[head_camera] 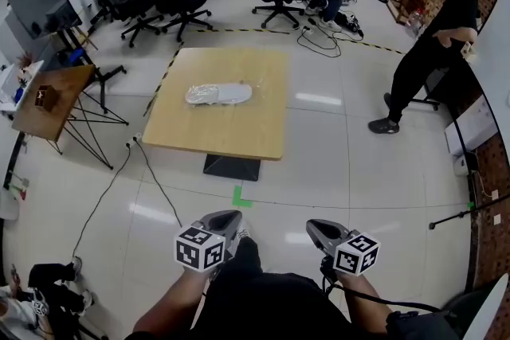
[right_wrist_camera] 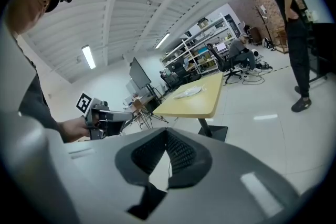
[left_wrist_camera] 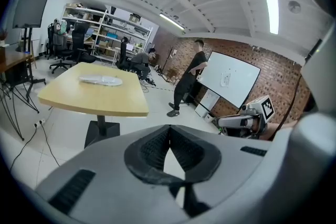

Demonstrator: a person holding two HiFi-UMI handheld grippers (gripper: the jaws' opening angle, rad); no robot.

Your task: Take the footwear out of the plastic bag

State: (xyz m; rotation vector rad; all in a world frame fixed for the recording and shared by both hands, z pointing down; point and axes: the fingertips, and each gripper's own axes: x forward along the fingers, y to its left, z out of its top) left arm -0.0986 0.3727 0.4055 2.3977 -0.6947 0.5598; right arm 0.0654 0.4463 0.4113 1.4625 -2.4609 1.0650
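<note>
**Bagged footwear lies far ahead of two clenched, empty pairs of fingers**

The left gripper (head_camera: 229, 217) and the right gripper (head_camera: 314, 227) are both held low and close to the person's body. Each gripper's own view shows its fingers (left_wrist_camera: 152, 148) pressed together with nothing between them. The plastic bag (head_camera: 199, 95) lies flat on the desk (head_camera: 231, 135), well ahead of both pairs of fingers and a little to their left. The footwear (head_camera: 229, 93) shows through it as a pale, long, low shape.

The film will likely be thin, limp and slippery, so it should bunch and slide rather than resist. The footwear looks light, with a firmer sole that should keep its shape. A sensible plan is to pinch loose film at one end with one pair of fingers and take the heel or toe edge with the other (a grip on film alone would probably just drag the whole bundle).

Much is too small to settle from here:
- where the bag's mouth is
- whether the bag is tied or folded shut
- whether it holds one piece of footwear or two
- what kind of footwear it is

The desk's far side and the underside of the bag are not shown.
</note>
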